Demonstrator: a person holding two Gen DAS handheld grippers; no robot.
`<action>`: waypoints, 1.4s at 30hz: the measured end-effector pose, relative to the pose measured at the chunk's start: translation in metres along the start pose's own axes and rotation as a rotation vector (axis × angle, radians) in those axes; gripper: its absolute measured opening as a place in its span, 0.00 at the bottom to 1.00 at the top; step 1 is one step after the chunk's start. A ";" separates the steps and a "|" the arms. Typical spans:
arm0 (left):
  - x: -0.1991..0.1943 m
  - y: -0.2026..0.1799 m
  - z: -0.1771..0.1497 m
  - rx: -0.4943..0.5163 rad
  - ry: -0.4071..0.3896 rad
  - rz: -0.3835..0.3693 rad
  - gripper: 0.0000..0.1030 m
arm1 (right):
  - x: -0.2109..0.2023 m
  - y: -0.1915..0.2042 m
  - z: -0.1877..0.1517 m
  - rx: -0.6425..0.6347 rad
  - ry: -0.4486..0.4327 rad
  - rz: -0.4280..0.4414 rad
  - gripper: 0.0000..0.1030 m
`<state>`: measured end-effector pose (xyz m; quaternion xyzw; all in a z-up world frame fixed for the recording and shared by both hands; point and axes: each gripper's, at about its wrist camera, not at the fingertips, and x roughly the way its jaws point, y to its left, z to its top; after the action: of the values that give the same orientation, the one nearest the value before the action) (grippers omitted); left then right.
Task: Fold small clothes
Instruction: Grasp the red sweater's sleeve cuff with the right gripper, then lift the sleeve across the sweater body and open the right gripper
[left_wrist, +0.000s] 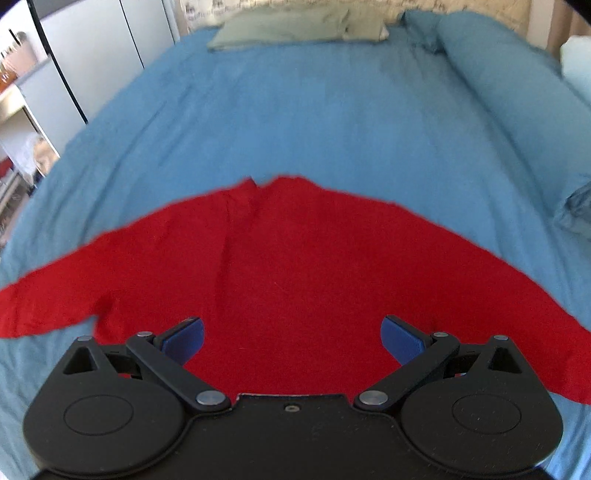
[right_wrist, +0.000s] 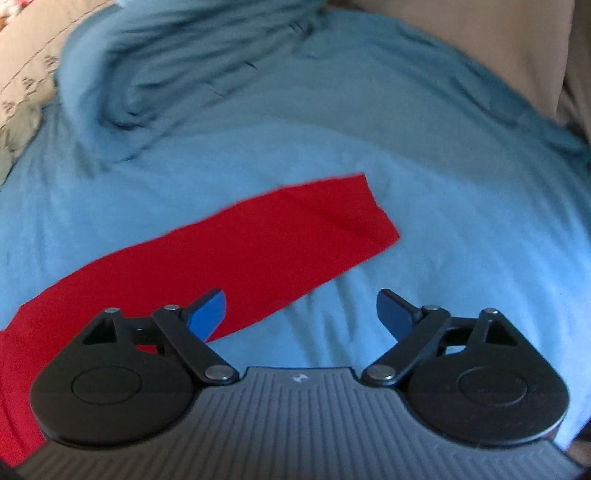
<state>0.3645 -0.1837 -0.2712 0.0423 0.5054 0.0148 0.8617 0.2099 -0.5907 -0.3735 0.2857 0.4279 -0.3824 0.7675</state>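
both grippers are wide open and hold nothing. left gripper (left_wrist: 291, 338) hangs above the body of the red garment (left_wrist: 295, 266), which lies spread flat on the blue bedsheet (left_wrist: 314, 118), sleeves out to both sides. right gripper (right_wrist: 301, 314) is over one red sleeve (right_wrist: 258, 243); its left finger is above the cloth, its right finger above bare sheet. a green pillow (left_wrist: 295, 26) lies at the far end.

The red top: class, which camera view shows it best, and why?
The left wrist view. There the red top lies spread on the blue bedcover, with its neck, body and both sleeves in view. The right wrist view shows only one sleeve reaching to its cuff.
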 end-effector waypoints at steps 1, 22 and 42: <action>0.012 -0.003 0.001 -0.005 0.010 0.001 1.00 | 0.012 -0.004 -0.002 0.018 0.000 -0.002 0.95; 0.153 0.008 -0.003 -0.081 0.174 -0.020 1.00 | 0.019 0.010 0.009 0.060 -0.207 0.074 0.23; 0.102 0.150 0.033 -0.017 -0.041 -0.104 1.00 | -0.018 0.390 -0.215 -0.877 -0.151 0.740 0.22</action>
<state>0.4458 -0.0291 -0.3310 0.0090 0.4891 -0.0267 0.8718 0.4336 -0.2076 -0.4154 0.0436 0.3620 0.1052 0.9252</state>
